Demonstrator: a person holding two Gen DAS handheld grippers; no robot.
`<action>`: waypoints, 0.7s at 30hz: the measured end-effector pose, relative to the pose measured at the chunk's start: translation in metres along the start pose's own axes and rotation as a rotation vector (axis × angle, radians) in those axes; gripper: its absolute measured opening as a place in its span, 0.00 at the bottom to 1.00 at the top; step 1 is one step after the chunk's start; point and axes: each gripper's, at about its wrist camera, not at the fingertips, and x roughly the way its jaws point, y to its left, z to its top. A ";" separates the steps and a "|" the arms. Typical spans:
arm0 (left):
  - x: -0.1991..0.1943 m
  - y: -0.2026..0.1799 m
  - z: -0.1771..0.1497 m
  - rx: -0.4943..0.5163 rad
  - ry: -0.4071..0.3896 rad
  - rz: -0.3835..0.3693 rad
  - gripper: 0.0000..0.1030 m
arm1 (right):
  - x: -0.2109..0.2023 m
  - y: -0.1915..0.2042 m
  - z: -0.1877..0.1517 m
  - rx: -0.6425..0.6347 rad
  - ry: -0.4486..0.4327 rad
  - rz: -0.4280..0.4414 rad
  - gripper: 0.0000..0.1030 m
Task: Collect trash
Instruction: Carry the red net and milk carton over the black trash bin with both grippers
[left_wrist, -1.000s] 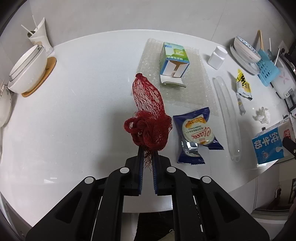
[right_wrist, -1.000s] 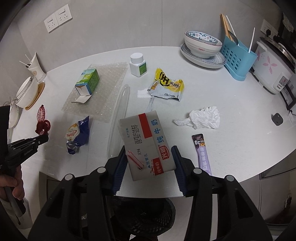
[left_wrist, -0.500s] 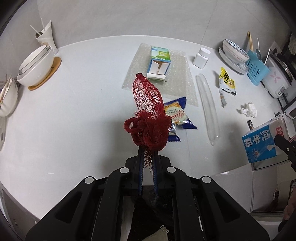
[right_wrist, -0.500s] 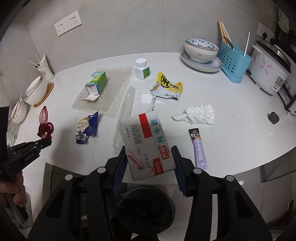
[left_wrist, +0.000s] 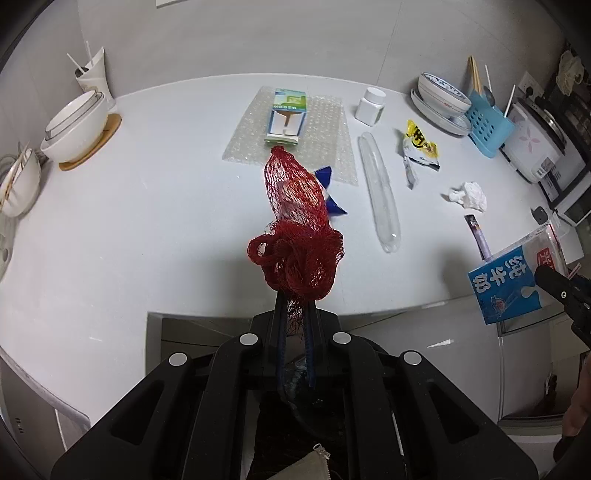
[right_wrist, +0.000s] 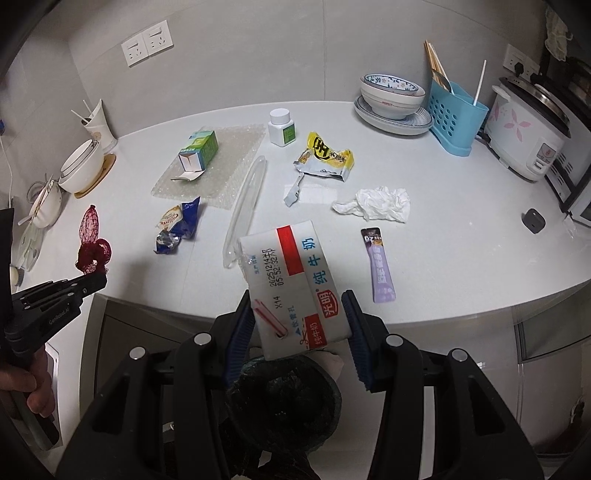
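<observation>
The red mesh net bag is clamped between the nearly closed jaws of the left gripper, and the milk carton is clamped across its width by the right gripper; both items are held clear of the white counter. Compared with a second ago, both grippers have been drawn back from above the counter to past its front edge, and a dark-lined trash bin is now seen directly below the carton in the right wrist view. It is judged that both items are being carried to the bin and that release is the step in hand; neither has yet been dropped. Still lying on the counter are a blue snack wrapper, a yellow wrapper, a crumpled tissue, a purple sachet, a clear plastic tube, and a green box resting on bubble wrap. A white bottle, bowls, a blue utensil holder and a rice cooker stand at the back. Nothing is seen between the carton and the bin; the bin mouth appears narrow, so two simultaneous drops could crowd each other.
</observation>
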 end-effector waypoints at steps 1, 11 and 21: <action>-0.001 -0.002 -0.003 0.001 -0.001 -0.003 0.07 | -0.001 -0.001 -0.002 -0.001 0.000 0.000 0.44; -0.007 -0.021 -0.037 0.018 0.004 -0.021 0.06 | -0.006 -0.011 -0.040 -0.001 0.021 0.006 0.44; -0.002 -0.042 -0.068 0.033 0.023 -0.046 0.06 | -0.005 -0.019 -0.076 -0.011 0.035 0.017 0.44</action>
